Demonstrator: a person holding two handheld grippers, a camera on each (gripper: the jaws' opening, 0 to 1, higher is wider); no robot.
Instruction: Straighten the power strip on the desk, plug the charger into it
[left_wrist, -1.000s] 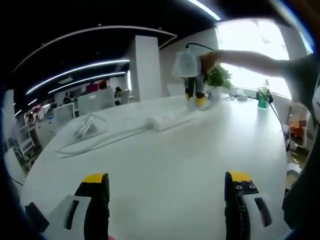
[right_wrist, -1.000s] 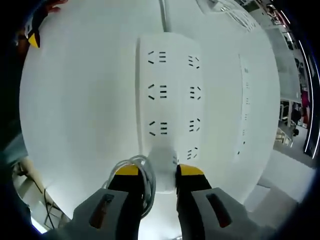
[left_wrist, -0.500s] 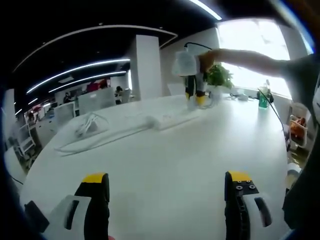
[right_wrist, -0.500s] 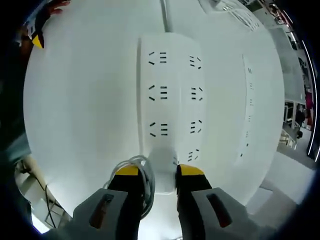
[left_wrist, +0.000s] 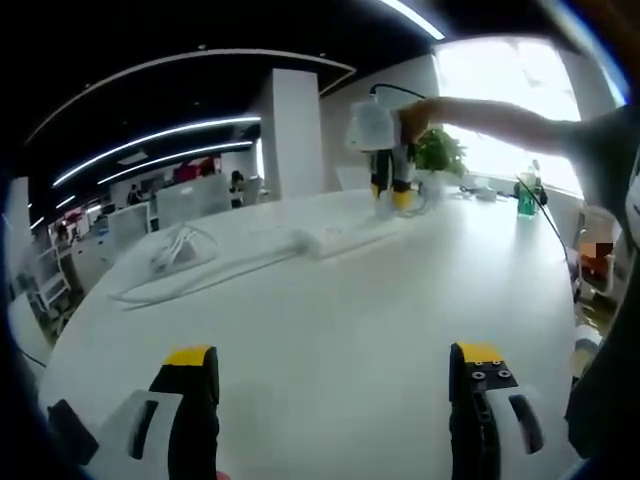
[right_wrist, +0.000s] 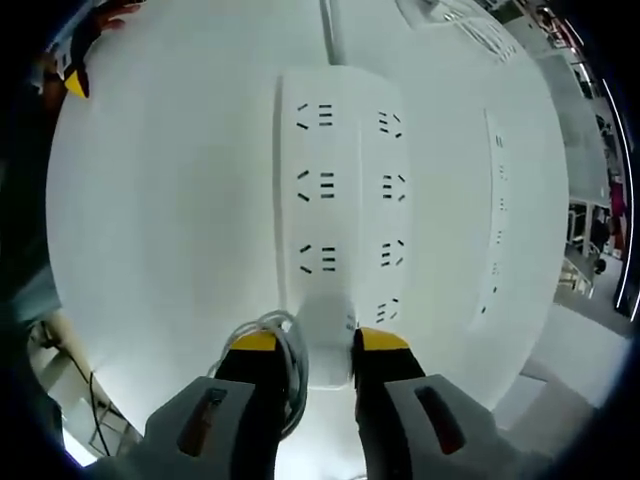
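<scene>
A white power strip (right_wrist: 340, 190) with two rows of sockets lies on the white desk (right_wrist: 160, 220), seen from straight above in the right gripper view. My right gripper (right_wrist: 318, 345) is shut on a white charger (right_wrist: 326, 335) at the strip's near end, with the charger's coiled cable (right_wrist: 290, 365) bunched by the left jaw. In the left gripper view the right gripper (left_wrist: 392, 198) stands upright over the far end of the power strip (left_wrist: 340, 238), held by a person's hand. My left gripper (left_wrist: 334, 358) hovers open low over the desk (left_wrist: 330, 320), far from the strip.
The strip's cable (left_wrist: 200, 285) trails left across the desk, past a loose white bundle (left_wrist: 175, 255). A green bottle (left_wrist: 524, 196) and a plant (left_wrist: 440, 155) stand at the far right. A long white bar with slot marks (right_wrist: 495, 200) lies right of the strip.
The right gripper view has shifted very slightly over the strip. The left gripper has stayed put and both grips are unchanged.
</scene>
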